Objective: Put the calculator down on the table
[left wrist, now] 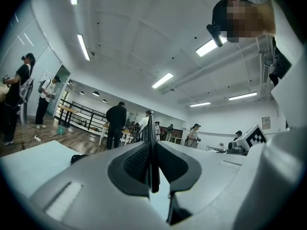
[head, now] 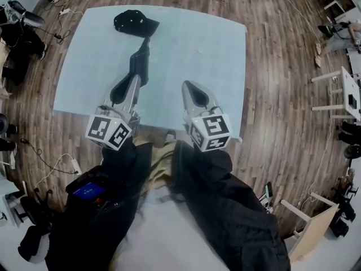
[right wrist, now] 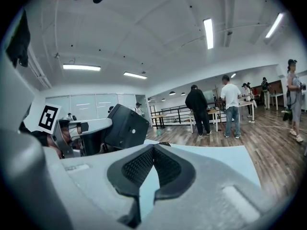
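Tabletop point(head: 214, 55): bare, open surface ahead of and beside the right fingers point(head: 194, 95). Black cap point(head: 135, 22): obstacle ahead of the left fingers point(head: 128, 92), at the far side.

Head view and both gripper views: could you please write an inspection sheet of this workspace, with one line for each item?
Surface: light blue table, standing on a wooden floor.
Job's things: calculator, clamped edge-on in the left gripper, not yet lying on the table.
Clutter: one black item, perhaps a cap, on the table's far left part.
Grippers: left gripper shut on the calculator; right gripper shut, nothing between its jaws.
Cables: loose cables on the floor left of the table; nothing seen on the table.
Surroundings: white furniture at the right; people standing in the background.
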`<state>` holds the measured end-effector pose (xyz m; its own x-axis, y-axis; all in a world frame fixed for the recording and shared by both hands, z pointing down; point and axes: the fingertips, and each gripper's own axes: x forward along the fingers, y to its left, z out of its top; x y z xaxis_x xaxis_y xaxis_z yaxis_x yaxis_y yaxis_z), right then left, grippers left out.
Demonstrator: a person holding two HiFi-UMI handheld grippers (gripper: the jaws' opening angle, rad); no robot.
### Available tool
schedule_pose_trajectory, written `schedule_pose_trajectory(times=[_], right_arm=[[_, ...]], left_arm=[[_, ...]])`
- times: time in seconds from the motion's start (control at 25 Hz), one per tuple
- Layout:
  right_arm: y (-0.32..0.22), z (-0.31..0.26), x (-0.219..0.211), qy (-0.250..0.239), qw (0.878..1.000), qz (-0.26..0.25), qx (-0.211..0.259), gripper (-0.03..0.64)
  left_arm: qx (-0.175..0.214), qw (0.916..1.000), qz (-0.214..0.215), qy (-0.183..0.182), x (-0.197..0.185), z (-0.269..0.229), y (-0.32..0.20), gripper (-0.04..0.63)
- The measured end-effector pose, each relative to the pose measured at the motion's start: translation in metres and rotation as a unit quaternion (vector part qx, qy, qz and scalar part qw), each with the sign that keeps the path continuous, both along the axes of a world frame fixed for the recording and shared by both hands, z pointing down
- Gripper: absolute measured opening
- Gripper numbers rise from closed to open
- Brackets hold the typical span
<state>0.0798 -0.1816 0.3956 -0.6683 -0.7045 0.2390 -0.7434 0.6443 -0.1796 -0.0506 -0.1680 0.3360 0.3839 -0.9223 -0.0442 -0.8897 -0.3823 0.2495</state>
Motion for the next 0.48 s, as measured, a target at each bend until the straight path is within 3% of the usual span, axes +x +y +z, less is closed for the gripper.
schedule_pose_trajectory(times=[0.48], right_arm=[[-0.022, 0.045, -0.041, 0.021, 0.998, 0.041, -0.052, 0.002]], left_arm=[[-0.094, 0.9954, 0.019, -0.007, -0.053, 0.078, -0.020, 0.040]])
